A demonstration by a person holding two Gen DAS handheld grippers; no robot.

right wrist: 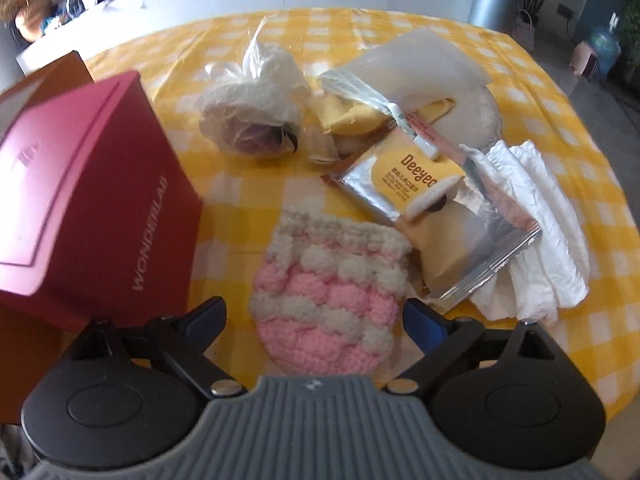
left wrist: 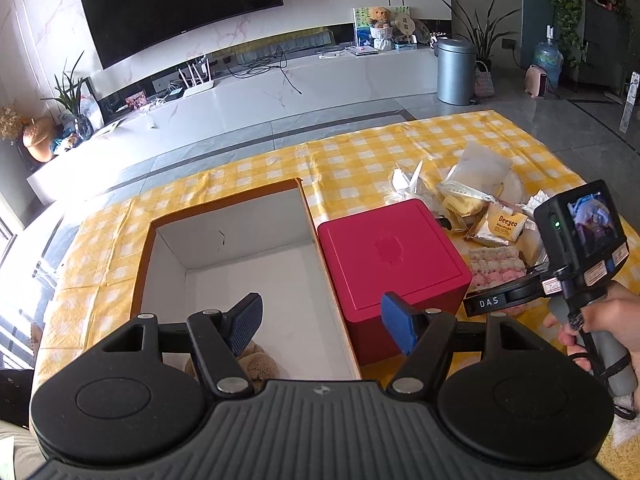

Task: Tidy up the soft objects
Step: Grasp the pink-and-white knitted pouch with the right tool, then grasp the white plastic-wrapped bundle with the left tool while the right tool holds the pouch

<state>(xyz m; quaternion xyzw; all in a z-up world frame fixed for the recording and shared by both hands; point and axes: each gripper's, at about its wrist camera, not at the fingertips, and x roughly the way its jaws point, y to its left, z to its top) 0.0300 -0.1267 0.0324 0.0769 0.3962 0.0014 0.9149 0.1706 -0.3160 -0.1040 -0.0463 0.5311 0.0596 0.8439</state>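
— Tongs first: how do yours stand?

— My left gripper [left wrist: 322,314] is spread wide with nothing between its blue pads; it hangs above the near end of the open cardboard box [left wrist: 240,256]. A brown plush toy [left wrist: 256,362] lies inside, at the box's near corner, just beneath my left finger. My right gripper [right wrist: 316,316] is spread wide too. The pink-and-white crocheted pouch [right wrist: 328,292] lies between its fingers on the cloth, but neither pad presses on it.

— Where are the remaining soft things?

— Heaped on the yellow checked tablecloth [right wrist: 540,92], beyond the pouch. A silver Deeyeo packet [right wrist: 424,216] touches the pouch's far right edge. A folded white diaper [right wrist: 540,224] lies right of the packet, partly under it. A crumpled clear bag [right wrist: 252,108] with something dark inside sits further back on the left, and a frosted pouch [right wrist: 420,64] leans on a yellow cloth [right wrist: 352,114] behind.

— And the red box?

— The red box [right wrist: 80,188], marked WONDERLAB, stands left of the pile, right beside the cardboard box.
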